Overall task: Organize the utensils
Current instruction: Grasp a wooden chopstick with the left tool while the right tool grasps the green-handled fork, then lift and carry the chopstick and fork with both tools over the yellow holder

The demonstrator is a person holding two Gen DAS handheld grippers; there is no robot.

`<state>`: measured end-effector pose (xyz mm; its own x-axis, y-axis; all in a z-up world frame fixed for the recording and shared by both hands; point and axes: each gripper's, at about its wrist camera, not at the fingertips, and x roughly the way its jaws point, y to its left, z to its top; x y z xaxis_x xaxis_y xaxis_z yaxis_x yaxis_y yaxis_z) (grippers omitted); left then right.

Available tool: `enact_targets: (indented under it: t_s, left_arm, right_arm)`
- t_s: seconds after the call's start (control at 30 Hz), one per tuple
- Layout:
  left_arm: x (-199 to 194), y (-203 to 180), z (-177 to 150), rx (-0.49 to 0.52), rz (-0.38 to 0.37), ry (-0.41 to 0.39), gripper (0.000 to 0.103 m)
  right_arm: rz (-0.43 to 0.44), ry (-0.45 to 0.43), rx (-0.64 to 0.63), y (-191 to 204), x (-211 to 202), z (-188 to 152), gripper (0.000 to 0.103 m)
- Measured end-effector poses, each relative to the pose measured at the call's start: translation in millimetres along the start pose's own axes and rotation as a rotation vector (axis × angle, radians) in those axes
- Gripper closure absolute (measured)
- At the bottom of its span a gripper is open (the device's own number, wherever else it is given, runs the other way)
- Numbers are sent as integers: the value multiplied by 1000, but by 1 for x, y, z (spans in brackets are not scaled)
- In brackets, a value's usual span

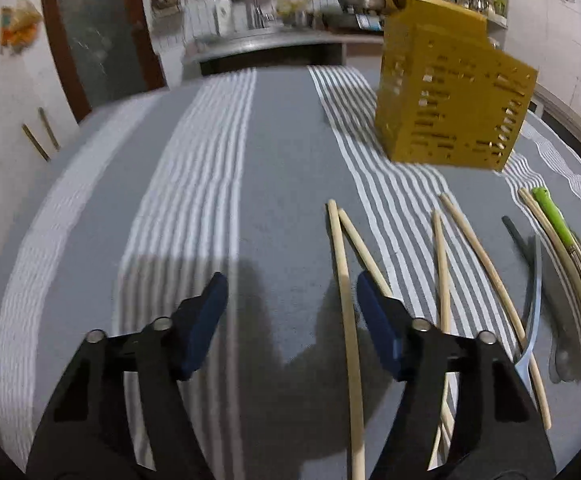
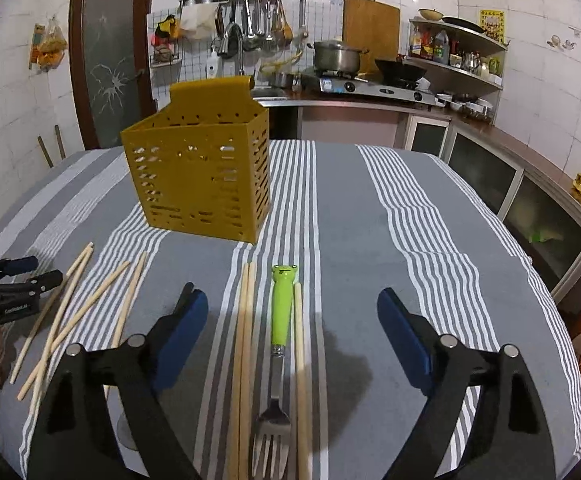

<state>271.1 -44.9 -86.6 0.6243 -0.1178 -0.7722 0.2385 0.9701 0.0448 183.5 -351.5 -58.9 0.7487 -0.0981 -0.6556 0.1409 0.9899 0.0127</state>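
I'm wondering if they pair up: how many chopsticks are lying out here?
7 chopsticks: four scattered left of the green-handled fork, two side by side just left of it, one just right. Others may be hidden.

I see the counter [image 2: 430,240] under a striped cloth [image 2: 342,200]: basket [image 2: 198,184] at eleven o'clock, chopsticks [image 2: 246,340] and fork [image 2: 278,360] at six.

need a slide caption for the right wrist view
Open right gripper hovers over green-handled fork flanked by chopsticks, yellow utensil caddy beyond.
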Motion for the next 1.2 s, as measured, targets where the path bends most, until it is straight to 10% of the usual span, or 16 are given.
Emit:
enact_targets:
  t_s: [0.33, 0.7, 1.03, 1.2]
  left_arm:
    - [36, -8, 24, 36, 16, 45, 43]
    - [51, -10, 47, 32, 12, 83, 92]
    - [55, -15, 51, 44, 16, 99, 97]
    - [54, -18, 48, 46, 22, 98, 98]
  right_arm:
    - [-7, 97, -13, 0, 45, 11, 20]
    - [9, 241, -43, 3, 101, 20, 49]
    - [37, 353, -72, 9, 123, 30, 59]
    - [57, 371, -98, 17, 117, 28, 80]
